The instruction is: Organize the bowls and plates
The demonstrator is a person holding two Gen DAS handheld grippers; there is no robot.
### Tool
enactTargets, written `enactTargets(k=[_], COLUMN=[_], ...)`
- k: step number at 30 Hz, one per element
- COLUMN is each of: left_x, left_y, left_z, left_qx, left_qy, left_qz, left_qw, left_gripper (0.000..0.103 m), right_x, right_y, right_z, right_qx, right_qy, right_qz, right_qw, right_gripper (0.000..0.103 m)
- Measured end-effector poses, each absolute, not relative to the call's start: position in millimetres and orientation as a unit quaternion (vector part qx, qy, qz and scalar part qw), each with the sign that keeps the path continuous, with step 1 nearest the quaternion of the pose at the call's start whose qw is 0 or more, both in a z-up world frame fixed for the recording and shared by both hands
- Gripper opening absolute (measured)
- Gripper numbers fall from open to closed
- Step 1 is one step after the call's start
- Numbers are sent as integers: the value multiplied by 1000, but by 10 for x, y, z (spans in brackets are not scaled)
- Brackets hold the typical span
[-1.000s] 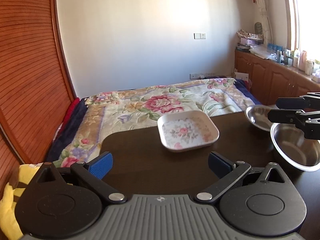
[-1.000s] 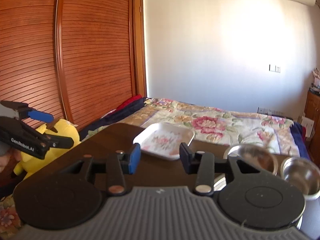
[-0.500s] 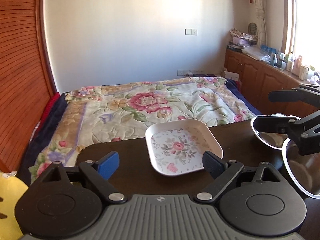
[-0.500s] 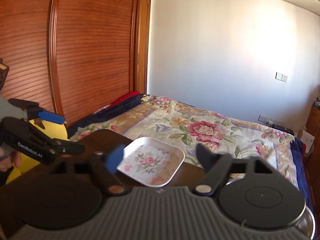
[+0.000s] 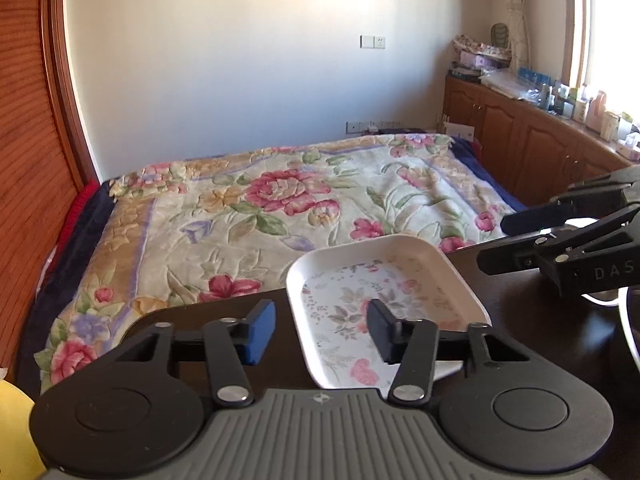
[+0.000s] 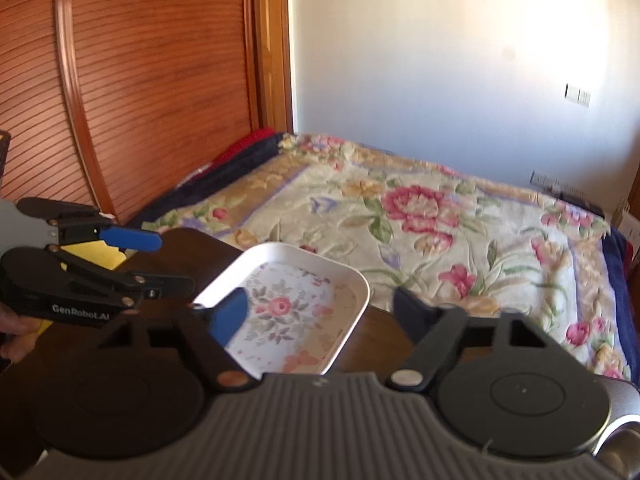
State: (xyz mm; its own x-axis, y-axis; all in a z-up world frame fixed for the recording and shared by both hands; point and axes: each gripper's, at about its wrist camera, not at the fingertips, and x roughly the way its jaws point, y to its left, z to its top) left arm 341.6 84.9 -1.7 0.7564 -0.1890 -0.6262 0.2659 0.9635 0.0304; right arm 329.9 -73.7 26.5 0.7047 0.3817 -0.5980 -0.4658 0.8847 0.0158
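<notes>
the square floral plate (image 5: 384,308) lies flat on the dark desk (image 5: 532,344) at its far edge, lower centre-right of the left wrist frame, with the flowered bed (image 5: 280,208) just beyond; in the right wrist frame it sits lower centre, partly behind that claw's blue finger; the left claw (image 5: 320,330) is about half open and closing, its blue finger over bare desk and its dark finger over the plate's floor, so the plate's left rim stands between them with no pad seen pressing on it; the right claw (image 6: 320,312) is also part open and closing, straddling the plate's right rim, holding nothing; a steel bowl's rim (image 5: 628,320) shows at the right edge of the left wrist frame; the step looks like taking the plate by its rim; best to let one claw take it, seat the pads fully over the raised lip before closing, and lift level so it does not tip toward the bed; the plate is nearly square, so it has no real long axis; it lies open side up, one corner pointing toward the bed
</notes>
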Motion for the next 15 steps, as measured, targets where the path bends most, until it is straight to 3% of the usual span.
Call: enactTargets(k=[6,11,15], left_x=[3580,3630,3666], left_y=[900,930,979], left_z=[-184,-304,-365], left_qx=[48,44,35], left_qy=[347,360,368], left_qz=[-117,-113,-112], left_qw=[929,925,923], left_gripper=[36,27,22], right_x=[3542,3698,3778], right_y=[-715,-727,-716], right_z=[48,-96,-142], right_qx=[-55,-50,-47], right_qy=[361,396,414], right_qz=[221,216,221], right_qw=[904,891,882], right_gripper=[37,26,25])
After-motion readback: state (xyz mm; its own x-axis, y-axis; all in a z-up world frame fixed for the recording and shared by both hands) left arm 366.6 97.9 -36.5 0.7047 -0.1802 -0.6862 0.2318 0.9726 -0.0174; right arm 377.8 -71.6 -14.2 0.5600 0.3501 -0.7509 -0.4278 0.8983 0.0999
